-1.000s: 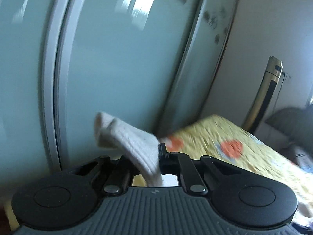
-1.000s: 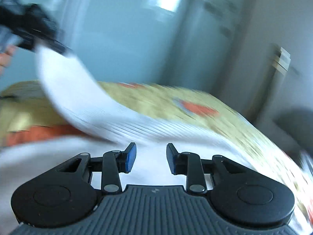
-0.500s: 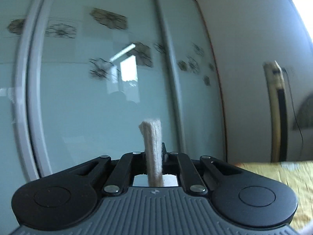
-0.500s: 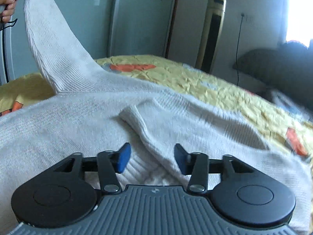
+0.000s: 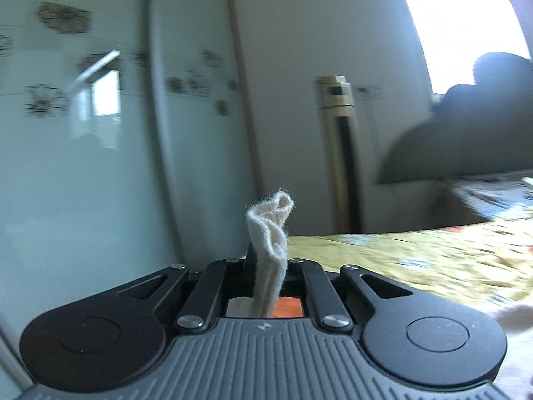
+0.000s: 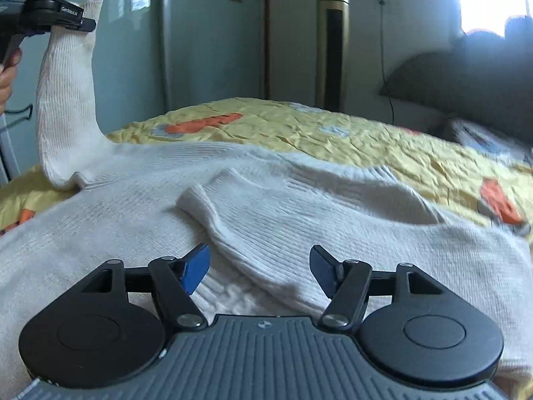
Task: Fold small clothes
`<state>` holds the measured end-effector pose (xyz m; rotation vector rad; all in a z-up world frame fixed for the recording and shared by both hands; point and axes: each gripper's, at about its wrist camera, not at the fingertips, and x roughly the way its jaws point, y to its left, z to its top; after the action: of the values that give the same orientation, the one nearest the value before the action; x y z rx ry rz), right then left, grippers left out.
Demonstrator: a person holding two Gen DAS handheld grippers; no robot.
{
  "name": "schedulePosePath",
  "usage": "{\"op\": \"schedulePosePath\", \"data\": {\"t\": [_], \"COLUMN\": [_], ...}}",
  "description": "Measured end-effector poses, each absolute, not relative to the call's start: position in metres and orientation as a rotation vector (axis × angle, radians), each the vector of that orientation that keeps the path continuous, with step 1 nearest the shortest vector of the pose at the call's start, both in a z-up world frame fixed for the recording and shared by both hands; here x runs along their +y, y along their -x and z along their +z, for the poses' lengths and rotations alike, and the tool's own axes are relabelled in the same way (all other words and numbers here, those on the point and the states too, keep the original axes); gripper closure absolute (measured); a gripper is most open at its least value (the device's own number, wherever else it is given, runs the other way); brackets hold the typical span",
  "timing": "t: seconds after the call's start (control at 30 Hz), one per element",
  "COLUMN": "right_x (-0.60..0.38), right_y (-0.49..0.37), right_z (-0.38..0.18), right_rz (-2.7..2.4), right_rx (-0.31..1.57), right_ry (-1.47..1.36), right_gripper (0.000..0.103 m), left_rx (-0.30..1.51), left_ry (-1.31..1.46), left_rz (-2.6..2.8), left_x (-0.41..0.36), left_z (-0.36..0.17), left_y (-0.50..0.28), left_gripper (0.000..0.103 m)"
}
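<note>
Item: cream ribbed knit sweater point(image 6: 299, 220), flat on my yellow patterned bedspread point(image 6: 366, 133). Left of it, my left gripper point(image 6: 87, 25) clamped on the raised sleeve cuff point(image 5: 270, 233). Over its middle, my right gripper point(image 6: 260, 268): jaws just widened, folded sleeve point(image 6: 253, 220) released. Second sleeve fold next.

Ribbed knit sweater point(image 6: 299, 206), matt
</note>
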<state>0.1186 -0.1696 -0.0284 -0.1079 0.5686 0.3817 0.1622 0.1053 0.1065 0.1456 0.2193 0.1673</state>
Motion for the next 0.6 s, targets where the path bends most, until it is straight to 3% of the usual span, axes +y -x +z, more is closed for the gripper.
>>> {"op": "schedulePosePath", "data": {"t": [0.27, 0.47, 0.5, 0.57, 0.6], "right_x": [-0.194, -0.219, -0.225, -0.236, -0.24], "right_y": [-0.117, -0.119, -0.12, -0.125, -0.127], "right_z": [-0.026, -0.026, -0.026, -0.028, -0.03], "right_rz": [0.319, 0.312, 0.311, 0.308, 0.308], "right_rx": [0.563, 0.587, 0.596, 0.618, 0.629], "right_ry": [0.024, -0.097, -0.134, -0.204, -0.228], "right_gripper": [0.033, 0.033, 0.033, 0.033, 0.033], "left_rx": [0.321, 0.542, 0.586, 0.663, 0.679], "left_ry": [-0.101, -0.106, -0.106, -0.103, -0.105], "left_rz": [0.009, -0.174, -0.199, -0.251, -0.263], "left_x": [0.044, 0.003, 0.0, -0.006, -0.007], "left_z": [0.061, 0.015, 0.007, -0.006, -0.01], "left_y": [-0.171, -0.189, -0.193, -0.198, -0.196], "left_gripper": [0.096, 0.092, 0.088, 0.07, 0.048]}}
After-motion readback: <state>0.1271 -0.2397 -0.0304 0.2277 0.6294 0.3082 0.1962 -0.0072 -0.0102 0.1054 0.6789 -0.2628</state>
